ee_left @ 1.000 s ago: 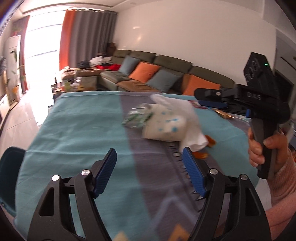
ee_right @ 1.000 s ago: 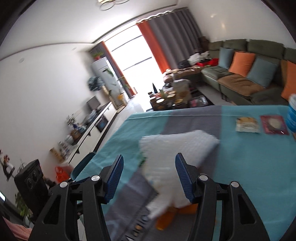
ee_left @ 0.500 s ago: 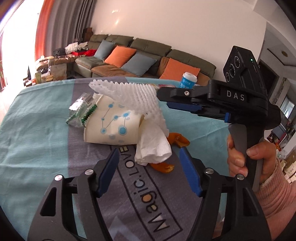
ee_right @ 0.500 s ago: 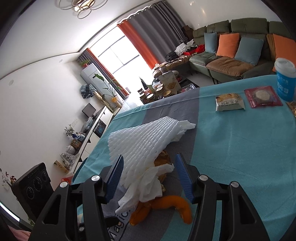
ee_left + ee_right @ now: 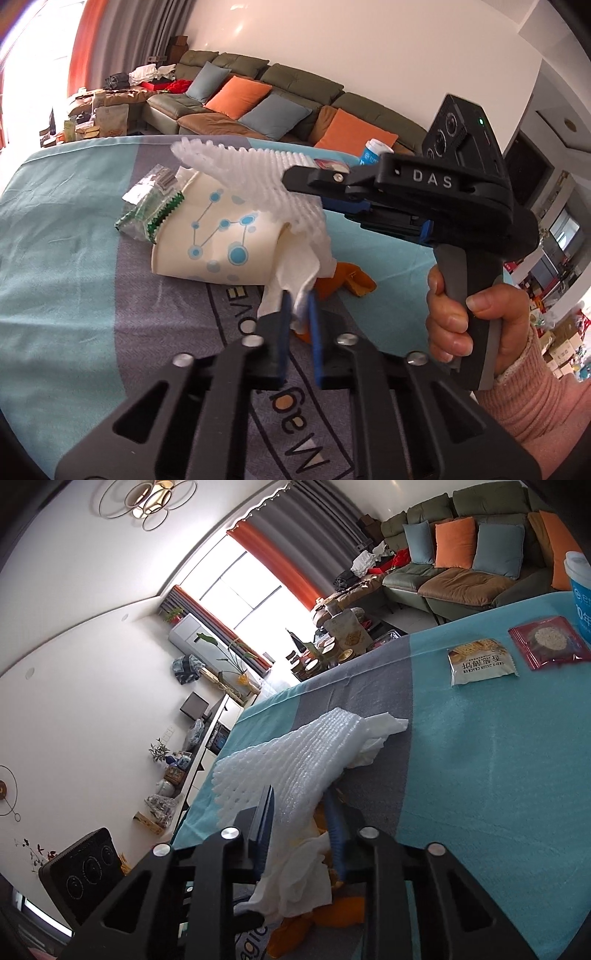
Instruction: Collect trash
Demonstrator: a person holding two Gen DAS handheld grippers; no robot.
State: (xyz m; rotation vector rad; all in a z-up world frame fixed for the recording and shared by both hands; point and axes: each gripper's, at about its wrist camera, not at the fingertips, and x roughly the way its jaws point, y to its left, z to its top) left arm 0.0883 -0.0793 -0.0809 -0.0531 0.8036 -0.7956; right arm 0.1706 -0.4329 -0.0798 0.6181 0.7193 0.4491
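Two tools (image 5: pixel 297 314) (image 5: pixel 301 823), one paper cup (image 5: pixel 221 247), one foam net (image 5: pixel 255 173) – two snack packets (image 5: pixel 480 661) (image 5: pixel 548 642).

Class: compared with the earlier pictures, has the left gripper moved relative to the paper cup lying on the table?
Yes. The left gripper has come forward toward the paper cup, and its jaws have just been closing onto the white tissue.
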